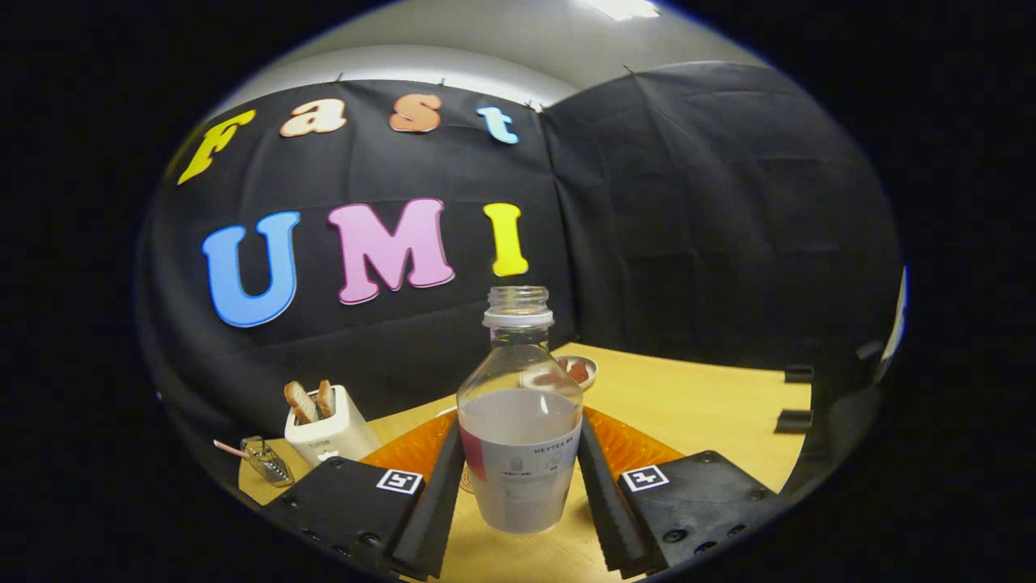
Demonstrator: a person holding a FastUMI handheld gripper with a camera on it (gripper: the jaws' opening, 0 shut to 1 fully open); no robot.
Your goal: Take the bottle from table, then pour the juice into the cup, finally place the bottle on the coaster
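Gripper pinching the open bottle above the table.

The gripper's two fingers are pressing on the bottle's lower sides, left and right, and the bottle is standing upright between them with its cap off and pale juice filling it to about the shoulder. Its base is hanging clear over the near table. An orange coaster is lying just behind the bottle, showing on both sides of it. Farther back, a small dish is sitting near the wall. At far left a toaster is holding two slices, with a small strainer lying beside it.
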